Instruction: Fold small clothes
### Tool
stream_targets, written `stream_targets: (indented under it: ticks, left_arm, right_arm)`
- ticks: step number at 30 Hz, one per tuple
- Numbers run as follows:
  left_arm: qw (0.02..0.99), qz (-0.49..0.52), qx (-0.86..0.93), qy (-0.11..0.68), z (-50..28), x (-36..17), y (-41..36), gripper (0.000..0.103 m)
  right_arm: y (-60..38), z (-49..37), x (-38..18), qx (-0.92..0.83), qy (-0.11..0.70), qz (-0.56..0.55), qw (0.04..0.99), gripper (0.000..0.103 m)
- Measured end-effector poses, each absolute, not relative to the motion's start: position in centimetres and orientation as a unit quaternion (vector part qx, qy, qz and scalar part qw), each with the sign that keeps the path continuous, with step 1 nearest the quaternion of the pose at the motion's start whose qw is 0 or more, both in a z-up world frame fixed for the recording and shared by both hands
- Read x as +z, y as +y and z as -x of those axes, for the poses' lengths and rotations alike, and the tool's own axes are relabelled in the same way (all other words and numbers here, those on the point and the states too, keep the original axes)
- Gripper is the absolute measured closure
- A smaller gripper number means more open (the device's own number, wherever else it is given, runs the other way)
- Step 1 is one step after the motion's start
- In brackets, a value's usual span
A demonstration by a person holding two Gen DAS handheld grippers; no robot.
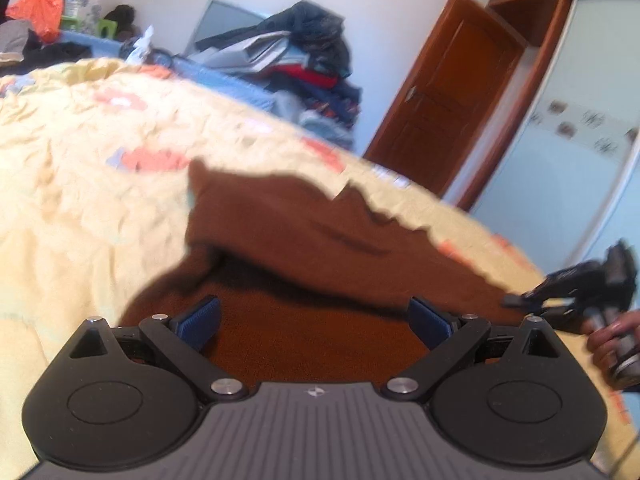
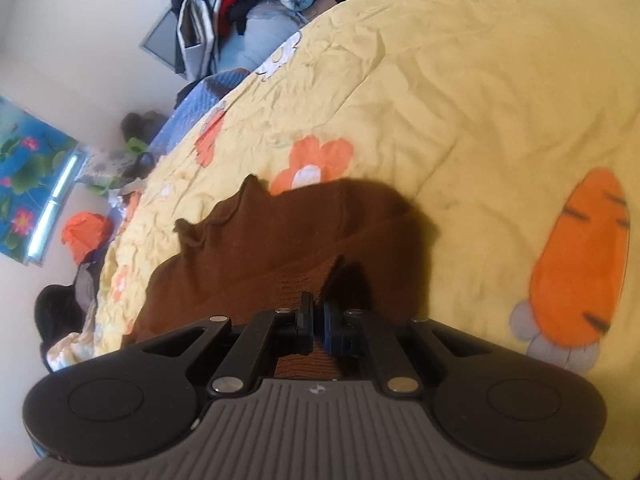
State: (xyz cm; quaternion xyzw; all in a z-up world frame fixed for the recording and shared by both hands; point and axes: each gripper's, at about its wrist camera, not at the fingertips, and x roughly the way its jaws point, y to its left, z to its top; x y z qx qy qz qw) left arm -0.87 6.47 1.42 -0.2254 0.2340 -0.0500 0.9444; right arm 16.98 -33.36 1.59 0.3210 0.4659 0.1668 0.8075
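- The dark brown knitted garment point(image 1: 304, 248) lies rumpled on a pale yellow quilt printed with orange flowers and a carrot point(image 2: 460, 92), one layer turned over on itself.
- The left gripper point(image 1: 316, 322) hovers over the near part of the brown cloth, its blue-padded fingers point(image 1: 200, 322) spread wide apart with nothing between them.
- The right gripper point(image 2: 317, 320) has its fingers pressed together on an edge of the brown garment; the left wrist view shows the same gripper point(image 1: 520, 302) at the cloth's right corner, though blur makes the exact pinch point hard to read.
- A heap of mixed clothing point(image 1: 296, 56) sits beyond the bed near a brown wooden door point(image 1: 444, 108).
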Motion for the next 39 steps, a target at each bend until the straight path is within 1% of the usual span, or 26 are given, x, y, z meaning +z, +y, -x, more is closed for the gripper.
stream_targets:
  ticks: [3,5,7,9,10,12,13,14,16,17,19,21,22,23,24,25,26,29,31,32,33,35,36,37,38,39]
  left_arm:
    - [0.947,0.248,-0.031,0.203,0.1,4.0,8.9,0.003]
    - [0.945,0.254,0.004,0.208,-2.1,5.0,10.6,0.003]
    - [0.932,0.258,0.025,0.252,-5.7,4.6,12.1,0.003]
    - [0.909,0.272,0.022,0.316,-9.5,3.1,13.6,0.004]
    - [0.899,0.277,0.015,0.338,-11.0,2.4,13.9,0.004]
    - [0.893,0.278,-0.005,0.353,-12.7,1.7,14.2,0.004]
    - [0.894,0.273,-0.007,0.355,-13.2,1.6,14.2,0.008]
    - [0.895,0.266,-0.004,0.358,-13.7,1.5,14.1,0.013]
    - [0.899,0.247,0.000,0.362,-14.4,1.5,13.8,0.015]
    - [0.902,0.236,0.001,0.363,-14.5,1.6,13.6,0.015]
    - [0.904,0.215,-0.003,0.369,-14.9,1.7,12.8,0.015]
    - [0.909,0.190,-0.005,0.371,-15.1,1.5,11.8,0.016]
    - [0.914,0.170,-0.006,0.368,-15.3,1.5,11.1,0.037]
    - [0.917,0.148,-0.003,0.370,-15.5,1.6,10.6,0.069]
    - [0.920,0.128,0.007,0.369,-15.7,1.7,10.2,0.081]
    - [0.924,0.119,0.014,0.364,-15.7,2.0,10.1,0.089]
    - [0.928,0.118,0.017,0.352,-15.5,2.5,10.1,0.090]
    - [0.946,0.097,0.018,0.307,-14.2,3.9,9.9,0.092]
    - [0.941,0.062,0.026,0.333,-14.7,2.7,9.5,0.092]
    - [0.936,0.043,0.035,0.348,-15.1,1.6,9.2,0.092]
    - [0.937,0.031,0.038,0.345,-15.0,1.0,9.1,0.091]
    - [0.943,0.031,0.035,0.328,-14.0,1.2,9.1,0.086]
    - [0.942,0.042,0.035,0.330,-13.5,1.5,9.3,0.081]
    - [0.942,0.048,0.034,0.331,-12.9,2.0,9.6,0.069]
    - [0.942,0.053,0.035,0.329,-11.9,2.4,10.0,0.047]
    - [0.944,0.061,0.037,0.323,-10.6,2.9,10.3,0.035]
  right_arm:
    - [-33.6,-16.4,3.0,0.184,0.446,-0.320,0.815,0.091]
    - [-34.3,-16.6,3.7,0.180,0.436,-0.313,0.824,0.091]
    - [-35.0,-17.3,3.3,0.157,0.444,-0.298,0.831,0.091]
    - [-34.9,-17.7,2.2,0.149,0.457,-0.296,0.825,0.091]
    - [-34.6,-17.6,1.7,0.145,0.463,-0.290,0.825,0.088]
    - [-34.2,-17.3,1.1,0.145,0.465,-0.288,0.825,0.083]
    - [-34.3,-17.1,1.1,0.148,0.460,-0.291,0.826,0.070]
    - [-34.6,-16.8,1.3,0.151,0.452,-0.297,0.827,0.061]
    - [-35.7,-16.2,2.1,0.143,0.419,-0.314,0.840,0.033]
    - [-36.2,-16.0,2.5,0.125,0.401,-0.312,0.852,0.028]
    - [-36.5,-16.3,2.8,0.087,0.391,-0.287,0.870,0.029]
    - [-35.9,-17.4,2.1,0.093,0.415,-0.281,0.860,0.029]
    - [-35.3,-17.8,1.7,0.100,0.424,-0.273,0.858,0.032]
    - [-34.5,-17.9,1.6,0.107,0.418,-0.253,0.866,0.040]
    - [-33.7,-18.1,1.5,0.116,0.426,-0.235,0.866,0.070]
    - [-33.1,-18.3,1.4,0.121,0.435,-0.225,0.864,0.082]
    - [-32.7,-18.4,1.4,0.128,0.438,-0.221,0.862,0.082]
    - [-33.2,-17.3,2.4,0.127,0.406,-0.211,0.880,0.083]
    - [-34.2,-16.9,1.7,0.114,0.407,-0.221,0.879,0.085]
    - [-34.3,-16.9,0.9,0.114,0.412,-0.223,0.876,0.085]
    - [-34.3,-16.7,0.7,0.117,0.404,-0.228,0.878,0.083]
    - [-34.1,-16.6,1.0,0.117,0.403,-0.237,0.876,0.072]
    - [-34.1,-16.5,1.2,0.116,0.407,-0.241,0.873,0.061]
    - [-34.1,-16.3,1.5,0.116,0.411,-0.243,0.871,0.050]
    - [-34.1,-15.7,1.9,0.118,0.410,-0.242,0.871,0.046]
    - [-34.2,-14.9,2.5,0.123,0.404,-0.237,0.875,0.041]
